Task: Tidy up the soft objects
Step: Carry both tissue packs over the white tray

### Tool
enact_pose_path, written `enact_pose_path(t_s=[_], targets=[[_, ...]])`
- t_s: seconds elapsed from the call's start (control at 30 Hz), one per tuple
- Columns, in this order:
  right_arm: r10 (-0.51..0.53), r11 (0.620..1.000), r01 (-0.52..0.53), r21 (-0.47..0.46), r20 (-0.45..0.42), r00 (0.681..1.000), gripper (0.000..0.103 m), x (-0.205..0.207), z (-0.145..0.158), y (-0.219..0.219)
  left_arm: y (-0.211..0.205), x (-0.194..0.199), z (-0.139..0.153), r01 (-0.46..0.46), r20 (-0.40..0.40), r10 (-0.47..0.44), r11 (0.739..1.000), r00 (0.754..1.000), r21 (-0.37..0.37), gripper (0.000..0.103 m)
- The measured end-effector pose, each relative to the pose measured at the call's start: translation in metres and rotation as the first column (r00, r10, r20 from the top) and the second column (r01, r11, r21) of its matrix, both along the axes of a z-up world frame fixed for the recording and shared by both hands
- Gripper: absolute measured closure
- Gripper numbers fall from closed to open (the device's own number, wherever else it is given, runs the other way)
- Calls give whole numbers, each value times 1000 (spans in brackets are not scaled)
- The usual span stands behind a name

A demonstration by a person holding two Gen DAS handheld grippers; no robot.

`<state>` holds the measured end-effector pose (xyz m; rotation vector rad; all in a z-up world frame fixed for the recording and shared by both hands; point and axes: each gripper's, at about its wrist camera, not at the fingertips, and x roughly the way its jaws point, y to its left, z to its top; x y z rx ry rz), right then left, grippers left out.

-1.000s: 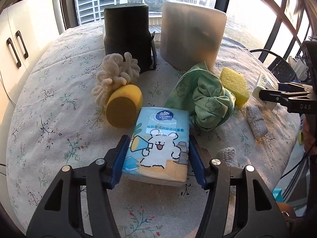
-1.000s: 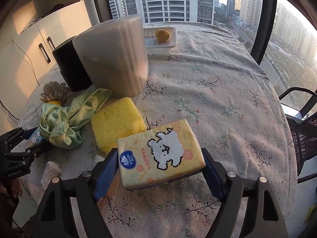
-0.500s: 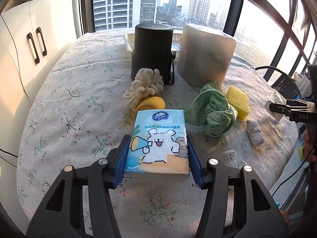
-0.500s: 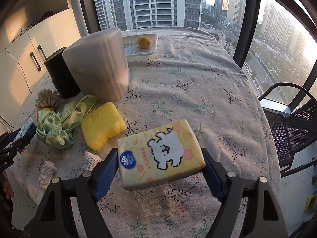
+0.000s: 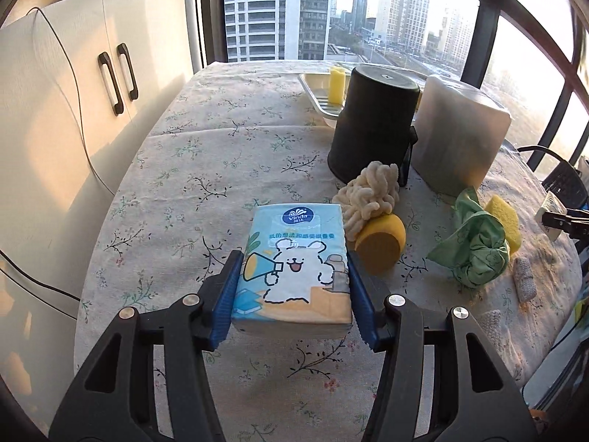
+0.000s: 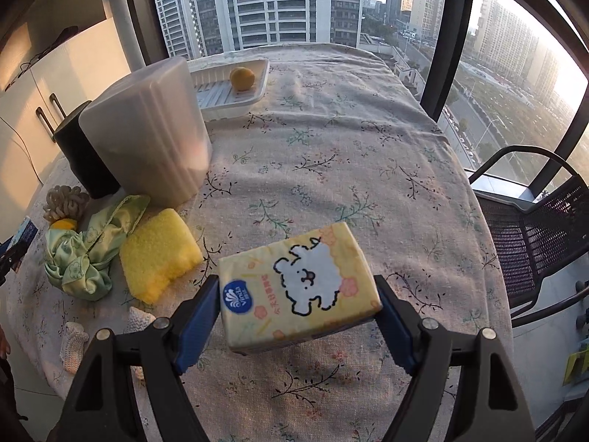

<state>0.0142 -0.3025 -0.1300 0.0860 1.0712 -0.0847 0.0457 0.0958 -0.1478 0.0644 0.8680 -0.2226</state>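
Left wrist view shows the left tongs (image 5: pixel 294 294) gripping the blue tissue pack (image 5: pixel 294 258), now lifted farther from the soft pile; the right tongs (image 6: pixel 296 316) grip the yellow tissue pack (image 6: pixel 298 287), so both packs seem on their way to be sorted.

Glossy plastic-wrapped tissue packs (image 5: pixel 292 258); matt floral cloth tablecloth (image 6: pixel 349 154).

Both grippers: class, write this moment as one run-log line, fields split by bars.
left gripper: shut on blue tissue pack | right gripper: shut on yellow tissue pack | both packs: above tablecloth
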Motion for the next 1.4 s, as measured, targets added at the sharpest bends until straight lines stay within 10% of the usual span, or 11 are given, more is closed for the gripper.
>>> enact_pose_path(t_s=[0.9, 1.4], targets=[[-16, 999, 15, -51, -16, 1000, 22, 165, 4, -29, 27, 169, 0, -98, -4, 98, 995, 995, -7, 51], [110, 989, -107, -98, 29, 994, 22, 302, 15, 8, -65, 291, 7, 134, 6, -134, 991, 991, 27, 51]])
